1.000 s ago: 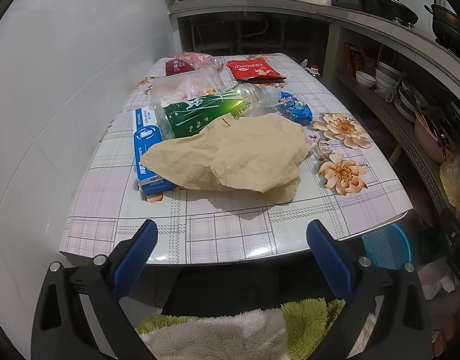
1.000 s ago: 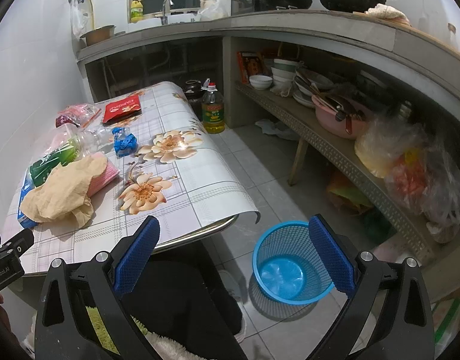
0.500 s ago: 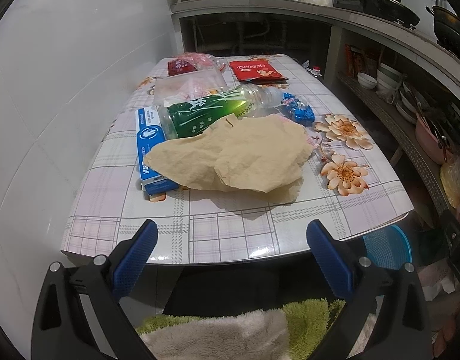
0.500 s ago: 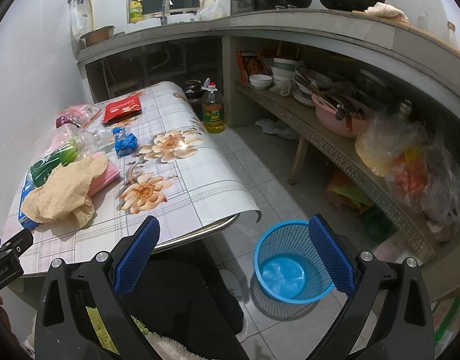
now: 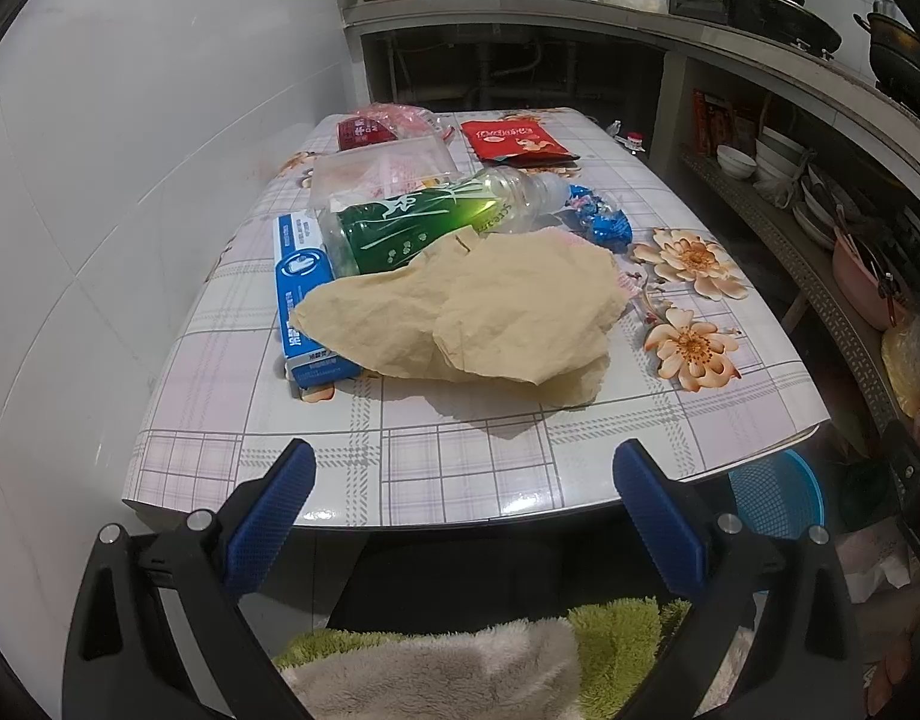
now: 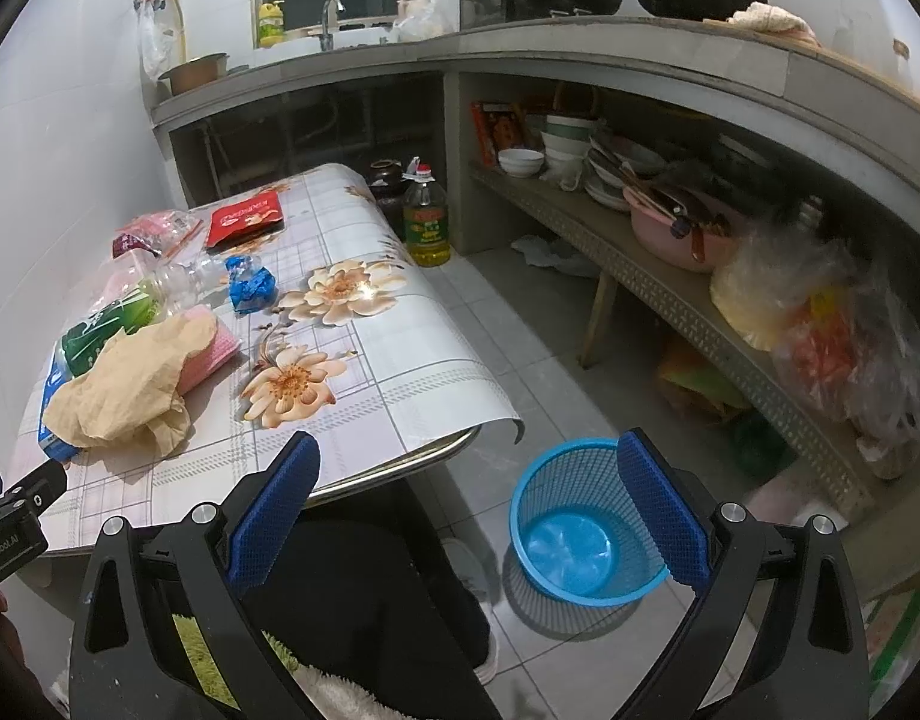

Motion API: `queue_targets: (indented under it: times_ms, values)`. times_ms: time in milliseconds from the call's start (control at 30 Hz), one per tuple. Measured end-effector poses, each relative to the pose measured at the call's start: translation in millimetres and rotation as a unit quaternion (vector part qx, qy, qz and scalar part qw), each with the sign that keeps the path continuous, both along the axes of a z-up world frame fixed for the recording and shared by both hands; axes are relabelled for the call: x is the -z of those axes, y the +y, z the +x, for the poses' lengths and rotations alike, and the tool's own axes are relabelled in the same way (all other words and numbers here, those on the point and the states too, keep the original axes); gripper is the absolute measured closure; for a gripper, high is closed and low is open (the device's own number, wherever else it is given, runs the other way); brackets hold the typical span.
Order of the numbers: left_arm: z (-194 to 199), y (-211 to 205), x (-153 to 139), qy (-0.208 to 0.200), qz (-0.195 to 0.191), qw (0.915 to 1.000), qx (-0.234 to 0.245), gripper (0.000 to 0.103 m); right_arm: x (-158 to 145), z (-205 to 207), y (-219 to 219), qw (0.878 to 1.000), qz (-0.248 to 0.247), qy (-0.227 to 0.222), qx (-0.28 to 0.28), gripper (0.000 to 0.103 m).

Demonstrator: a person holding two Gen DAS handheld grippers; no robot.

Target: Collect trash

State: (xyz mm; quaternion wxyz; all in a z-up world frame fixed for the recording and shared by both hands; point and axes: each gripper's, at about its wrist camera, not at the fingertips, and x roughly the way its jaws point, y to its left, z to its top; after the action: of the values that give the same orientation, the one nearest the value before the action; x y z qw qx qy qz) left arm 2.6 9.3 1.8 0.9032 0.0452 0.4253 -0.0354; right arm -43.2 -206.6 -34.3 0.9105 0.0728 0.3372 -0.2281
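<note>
Trash lies on the table [image 5: 460, 468]: a crumpled tan paper bag [image 5: 466, 312], a green plastic bottle [image 5: 435, 216], a blue box [image 5: 300, 294], a blue wrapper [image 5: 604, 222], a red packet [image 5: 514, 141] and clear plastic bags [image 5: 381, 162]. The paper bag also shows in the right wrist view [image 6: 123, 390]. A blue mesh bin [image 6: 586, 522] stands on the floor right of the table. My left gripper [image 5: 460, 510] is open and empty at the table's near edge. My right gripper [image 6: 469, 510] is open and empty above the floor, left of the bin.
A white tiled wall runs along the table's left side. A concrete counter and shelf [image 6: 670, 276] with bowls, pans and bags line the right. An oil bottle [image 6: 426, 222] stands on the floor beyond the table. A fluffy towel [image 5: 478, 660] lies below my left gripper.
The left wrist view has tilted up slightly. The right wrist view is almost unchanged. Both grippers stay open and empty.
</note>
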Motion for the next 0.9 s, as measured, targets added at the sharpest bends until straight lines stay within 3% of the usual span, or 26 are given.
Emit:
queue_targets:
  times_ms: [900]
  values:
    - [1.5,2.8,4.4,-0.002,-0.006,1.0000,0.005,0.006,6.4,6.3,1.9,1.000,0.002,0.010,-0.007,0.007]
